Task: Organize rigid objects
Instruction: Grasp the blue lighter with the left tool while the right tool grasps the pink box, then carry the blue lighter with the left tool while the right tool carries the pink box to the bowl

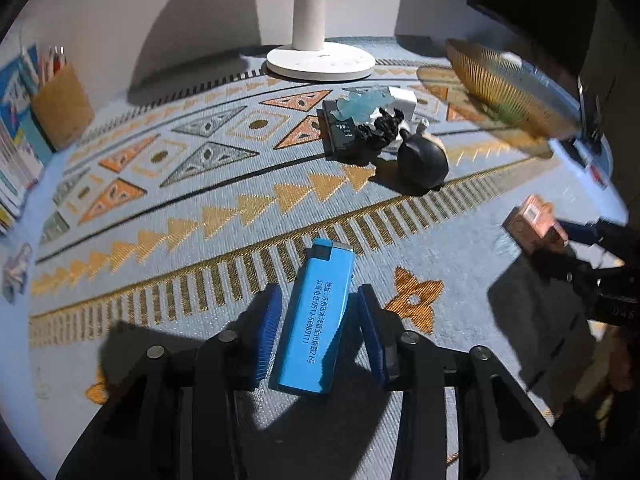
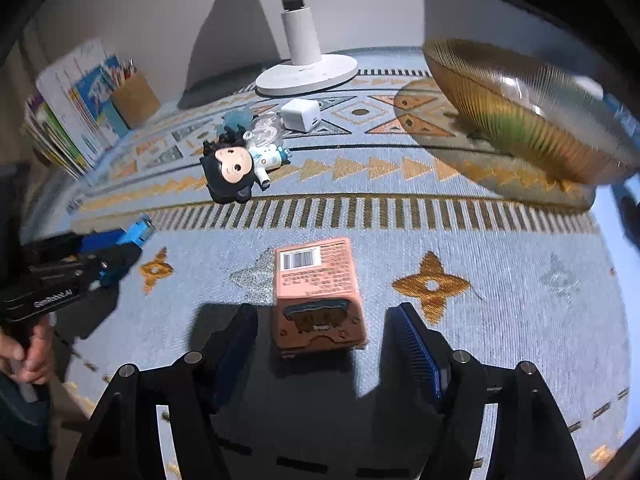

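A blue lighter-shaped box point(image 1: 314, 318) with printed text lies between the pads of my left gripper point(image 1: 318, 332); the jaws stand a little apart from its sides. A pink carton point(image 2: 318, 292) with a barcode sits between the wide-open pads of my right gripper point(image 2: 324, 356). The carton also shows in the left wrist view point(image 1: 534, 224), at the right gripper's tips. A black-haired figurine point(image 2: 236, 166), a white charger cube point(image 2: 301, 115) and a clear blue item point(image 2: 238, 116) lie further back. A ribbed gold glass bowl point(image 2: 520, 116) stands at the right.
A white lamp base point(image 2: 306, 74) stands at the back centre. A cork pen cup point(image 2: 134, 98) and upright books point(image 2: 76, 112) line the back left. A patterned blue mat point(image 2: 500, 264) covers the table. My left gripper point(image 2: 108, 256) shows at the left.
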A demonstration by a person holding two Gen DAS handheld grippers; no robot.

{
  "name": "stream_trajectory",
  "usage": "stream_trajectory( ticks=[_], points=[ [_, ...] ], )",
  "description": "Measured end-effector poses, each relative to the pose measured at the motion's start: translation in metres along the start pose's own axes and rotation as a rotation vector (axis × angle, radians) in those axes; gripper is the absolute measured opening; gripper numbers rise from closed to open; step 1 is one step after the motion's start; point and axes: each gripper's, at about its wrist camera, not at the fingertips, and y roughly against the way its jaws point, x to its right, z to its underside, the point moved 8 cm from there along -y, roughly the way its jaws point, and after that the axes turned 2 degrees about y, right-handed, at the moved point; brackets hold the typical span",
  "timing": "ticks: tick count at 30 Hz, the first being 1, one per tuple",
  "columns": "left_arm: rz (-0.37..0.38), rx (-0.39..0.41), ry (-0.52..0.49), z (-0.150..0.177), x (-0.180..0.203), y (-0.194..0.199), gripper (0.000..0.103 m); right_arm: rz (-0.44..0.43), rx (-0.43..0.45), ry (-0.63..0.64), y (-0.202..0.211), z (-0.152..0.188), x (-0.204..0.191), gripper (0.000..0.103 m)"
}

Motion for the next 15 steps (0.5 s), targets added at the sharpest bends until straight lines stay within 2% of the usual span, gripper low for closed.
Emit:
stream_trajectory(
  ticks=[2,3,8,12,15],
  points=[
    [-0.023,0.001,-0.022,0.001,0.005,0.003,0.023,0.036,0.003,0.040,-0.001,0.000,-0.008,0.042],
    [-0.027,-0.001,-0.025,0.001,0.006,0.004,0.023,0.033,0.007,0.056,0.000,0.000,-0.014,0.040],
    [0.043,0.032,-0.003,-0.002,0.016,0.018,0.022,-0.113,0.037,0.076,0.009,0.000,-0.049,0.040],
    [0.083,0.083,0.001,-0.015,0.025,0.040,0.021,-0.126,0.107,0.080,0.034,-0.013,-0.055,0.040],
    [0.100,0.152,-0.020,-0.034,0.037,0.063,0.021,-0.121,0.176,0.054,0.058,-0.027,-0.044,0.040]
  ],
)
